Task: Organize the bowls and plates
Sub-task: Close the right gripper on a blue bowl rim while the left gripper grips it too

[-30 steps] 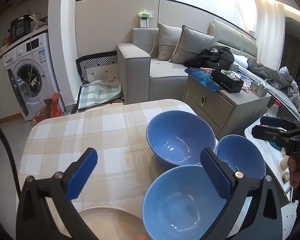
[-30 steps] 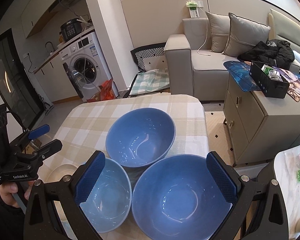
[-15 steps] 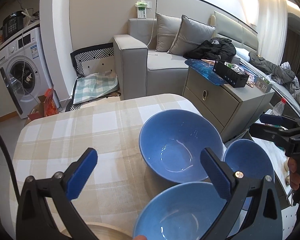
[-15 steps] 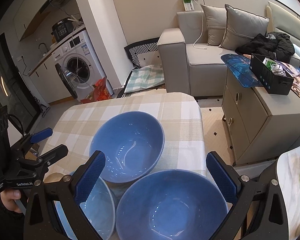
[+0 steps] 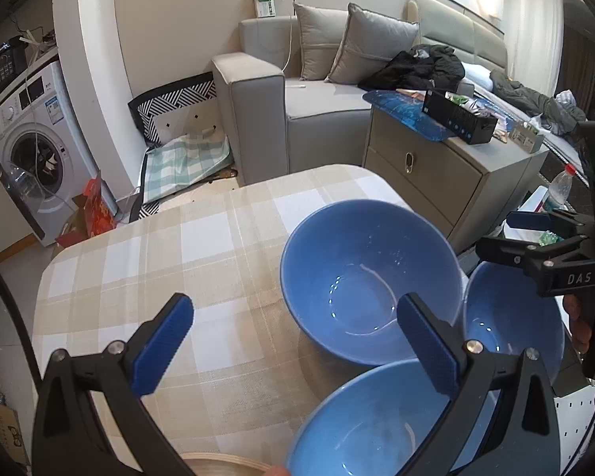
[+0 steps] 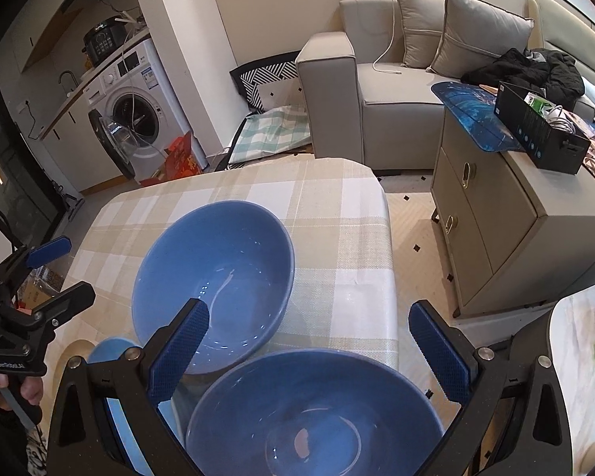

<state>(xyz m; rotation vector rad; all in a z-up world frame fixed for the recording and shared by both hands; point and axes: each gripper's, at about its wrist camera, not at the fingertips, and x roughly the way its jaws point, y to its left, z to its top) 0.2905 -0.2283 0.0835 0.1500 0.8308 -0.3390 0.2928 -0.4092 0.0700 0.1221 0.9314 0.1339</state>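
A living room with a grey sofa (image 5: 305, 103), a washing machine (image 5: 23, 150) and a drawer cabinet (image 6: 492, 214) lies behind a small table spread with a beige checked cloth (image 5: 178, 261). Three blue bowls sit clustered at the near right of that cloth: the far bowl (image 5: 371, 277) stands nearest the table's middle, a second blue bowl (image 6: 313, 412) sits near the right edge directly under the right gripper (image 6: 317, 349), and a third blue bowl (image 5: 353, 416) lies nearest in the left wrist view, just beside a pale plate (image 5: 226, 466) whose rim peeks in at the bottom. The bowls rest rim to rim, not yet nested, so stacking looks like the likely aim. The left gripper (image 5: 293, 341) hovers above the cloth with its jaws spread wide and nothing between them. The right gripper is likewise wide open and empty, its fingers straddling the bowl below, probably lined up to take its rim.
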